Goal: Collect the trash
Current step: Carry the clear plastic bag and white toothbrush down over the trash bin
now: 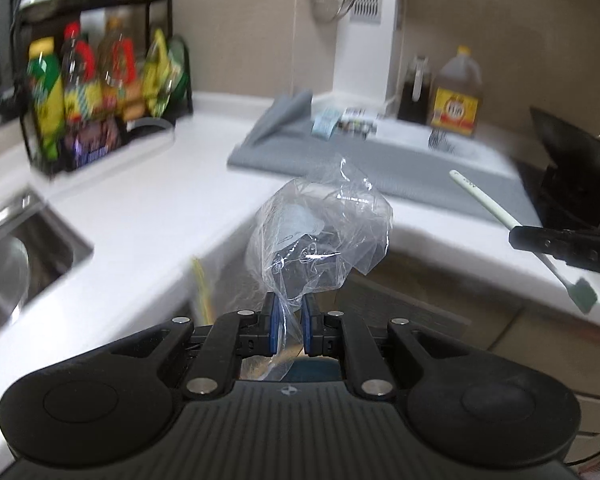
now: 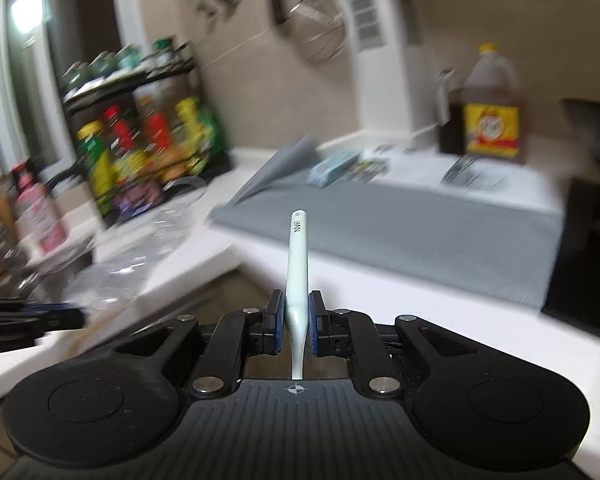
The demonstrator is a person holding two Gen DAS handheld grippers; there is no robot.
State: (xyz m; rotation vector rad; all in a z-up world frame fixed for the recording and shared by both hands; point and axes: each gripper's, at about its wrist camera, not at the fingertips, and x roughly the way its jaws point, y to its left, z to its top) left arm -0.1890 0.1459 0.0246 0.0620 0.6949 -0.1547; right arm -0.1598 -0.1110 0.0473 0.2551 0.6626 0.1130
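My left gripper [image 1: 288,312] is shut on a crumpled clear plastic bag [image 1: 320,236] and holds it in the air just off the edge of the white counter [image 1: 148,216]. My right gripper [image 2: 296,316] is shut on a pale green toothbrush [image 2: 297,264] whose handle points up and forward. In the left wrist view the right gripper [image 1: 564,246] shows at the right with the toothbrush [image 1: 488,204] slanting through it, brush head [image 1: 584,296] down. The left gripper [image 2: 28,316] and the bag [image 2: 112,276] show blurred at the left of the right wrist view.
A grey mat [image 1: 380,160] lies on the counter with small packets [image 1: 346,120] at its far edge. An oil jug [image 1: 456,92] stands at the back, a black stove [image 1: 572,184] at the right. A rack of bottles [image 1: 100,84] and a steel sink [image 1: 16,256] are at the left.
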